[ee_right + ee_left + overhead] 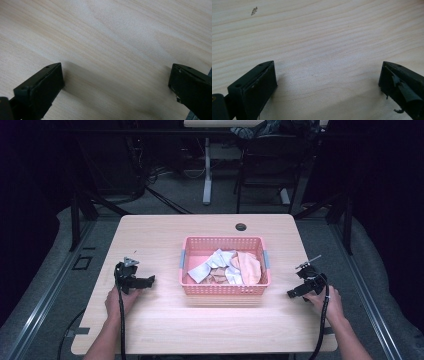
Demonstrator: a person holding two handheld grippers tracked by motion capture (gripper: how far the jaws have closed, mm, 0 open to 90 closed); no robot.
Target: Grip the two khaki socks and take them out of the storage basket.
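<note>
Pink basket (pixel 224 289) sits in the middle of the table (pixel 160 330), with some crumpled cloths (pixel 227 267) still inside. Left tongs (pixel 142 282) rest near the left edge, right tongs (pixel 299 291) near the right edge. Both are wide open and hold nothing. No work looks started yet.
</note>
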